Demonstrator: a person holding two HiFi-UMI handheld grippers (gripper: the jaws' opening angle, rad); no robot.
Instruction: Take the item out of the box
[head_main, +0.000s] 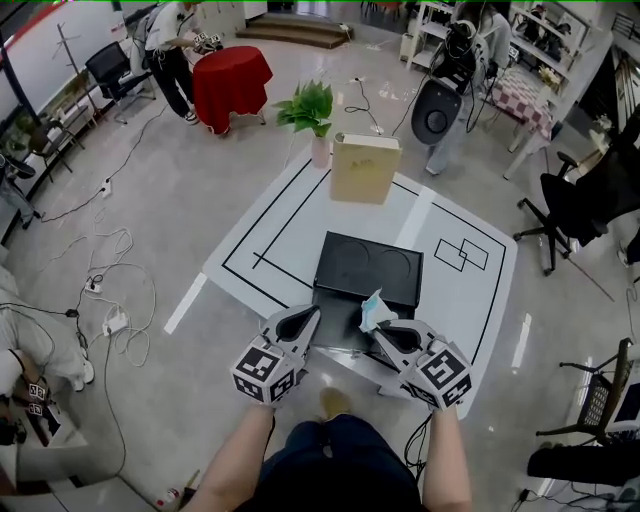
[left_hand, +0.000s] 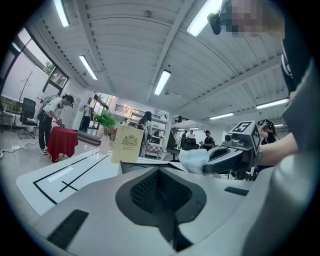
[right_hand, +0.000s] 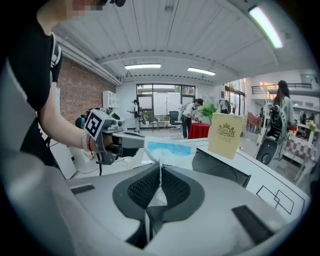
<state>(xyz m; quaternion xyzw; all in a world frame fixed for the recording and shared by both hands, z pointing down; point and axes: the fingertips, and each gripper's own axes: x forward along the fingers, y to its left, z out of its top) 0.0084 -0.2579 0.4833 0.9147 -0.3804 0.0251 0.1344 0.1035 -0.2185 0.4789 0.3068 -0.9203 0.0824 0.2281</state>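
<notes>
A black box (head_main: 366, 270) lies on the white table, its near edge between my two grippers. My right gripper (head_main: 383, 333) is shut on a small white and light-blue packet (head_main: 374, 311), held just above the box's near edge; the packet (right_hand: 167, 149) sticks up from the closed jaws in the right gripper view, and the packet (left_hand: 194, 161) shows white in the left gripper view. My left gripper (head_main: 308, 322) is shut with nothing in it, at the box's near left corner. The box (right_hand: 220, 172) shows dark to the right.
A tan gift bag (head_main: 364, 169) stands upright on the table's far side, with a potted plant (head_main: 310, 112) behind it. The table (head_main: 280, 225) carries black line markings. A red-draped round table (head_main: 231, 85), office chairs, cables and people stand around on the floor.
</notes>
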